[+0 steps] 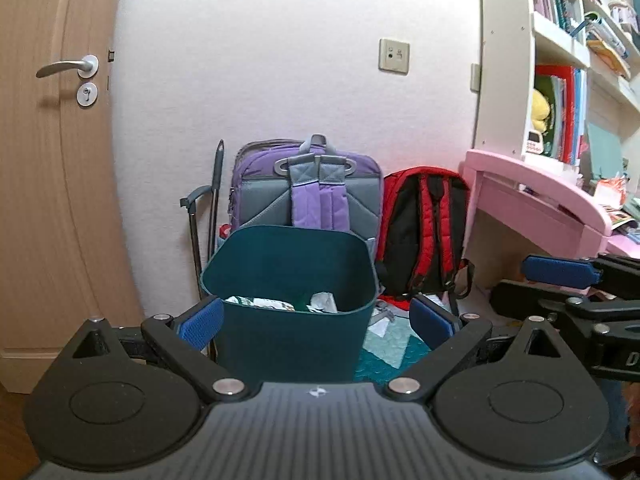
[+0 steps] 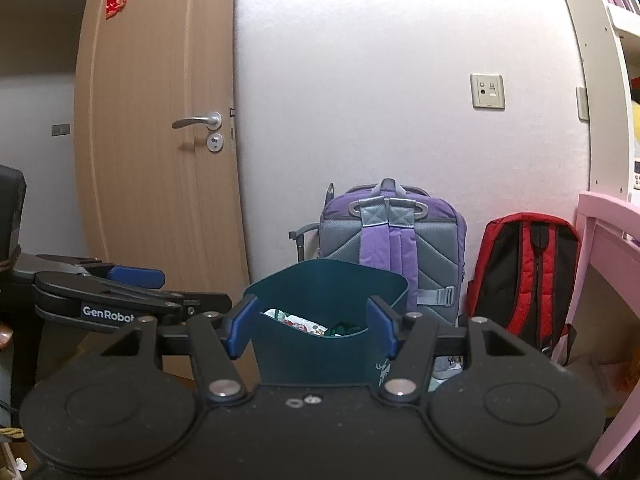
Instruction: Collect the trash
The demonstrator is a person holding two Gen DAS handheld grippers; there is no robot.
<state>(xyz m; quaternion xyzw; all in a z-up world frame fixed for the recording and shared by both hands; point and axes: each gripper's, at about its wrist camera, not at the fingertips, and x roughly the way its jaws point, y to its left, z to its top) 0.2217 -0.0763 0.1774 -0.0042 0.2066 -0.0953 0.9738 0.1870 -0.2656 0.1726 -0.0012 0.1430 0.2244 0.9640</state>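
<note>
Both grippers hang released ahead of the teal bin (image 1: pixel 294 280), left gripper (image 1: pixel 316 320) and right gripper (image 2: pixel 312 330) empty-jawed. Crumpled paper (image 1: pixel 280 303) sits inside; I'd scan the floor right of the bin, then approach low

Your bin (image 1: pixel 292 308) stands on the floor straight ahead of both grippers, with crumpled wrappers (image 1: pixel 280 303) lying inside it. Directly behind the bin a backpack (image 1: pixel 308 188) leans upright against the wall, and a second backpack (image 1: pixel 424 232) sits just to its right, beside the desk (image 1: pixel 536 196). To your left is the door (image 1: pixel 52 160), and shelves (image 1: pixel 560 52) rise above the desk on your right.
</note>
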